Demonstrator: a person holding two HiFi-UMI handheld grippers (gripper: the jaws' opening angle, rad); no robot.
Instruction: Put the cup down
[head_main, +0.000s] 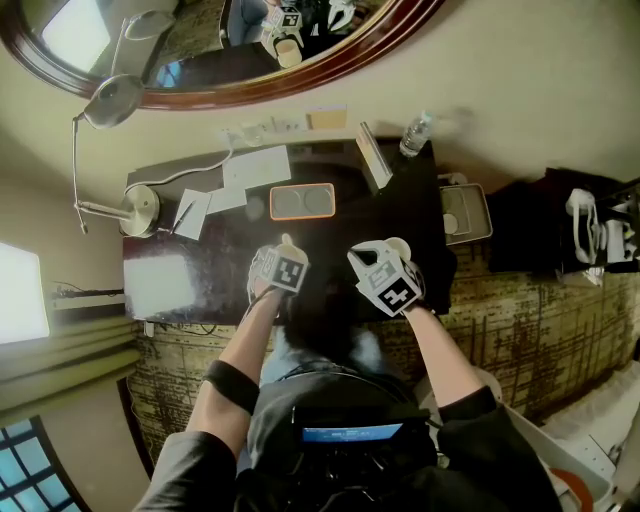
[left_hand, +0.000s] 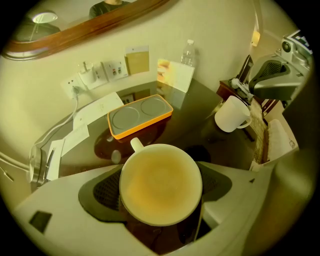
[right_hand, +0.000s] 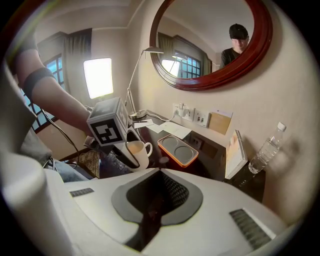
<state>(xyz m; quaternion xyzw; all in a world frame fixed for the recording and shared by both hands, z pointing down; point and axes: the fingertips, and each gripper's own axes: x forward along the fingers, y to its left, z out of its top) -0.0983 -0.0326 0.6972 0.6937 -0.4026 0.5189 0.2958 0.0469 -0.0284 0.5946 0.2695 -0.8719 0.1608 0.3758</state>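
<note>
A white cup (left_hand: 161, 184) with a pale tan inside sits between my left gripper's (left_hand: 161, 200) jaws, whose pads press on its sides; the handle points away toward the tray. In the right gripper view the same cup (right_hand: 138, 151) hangs low over the near part of the dark glossy table (head_main: 220, 255); I cannot tell whether it touches. My right gripper (right_hand: 159, 175) is shut, with nothing visible between its jaws. A second white cup (left_hand: 232, 114) is right at that gripper's (left_hand: 267, 82) tip; whether they touch is unclear. From the head camera both grippers (head_main: 282, 258) (head_main: 385, 268) are side by side at the table's front.
An orange tray (head_main: 302, 202) with two grey round pads lies mid-table. Papers (head_main: 240, 175) and a desk lamp (head_main: 115, 100) are at the left. A standing card (head_main: 373, 155) and a water bottle (head_main: 415, 133) are at the back right, under a round mirror (head_main: 300, 70).
</note>
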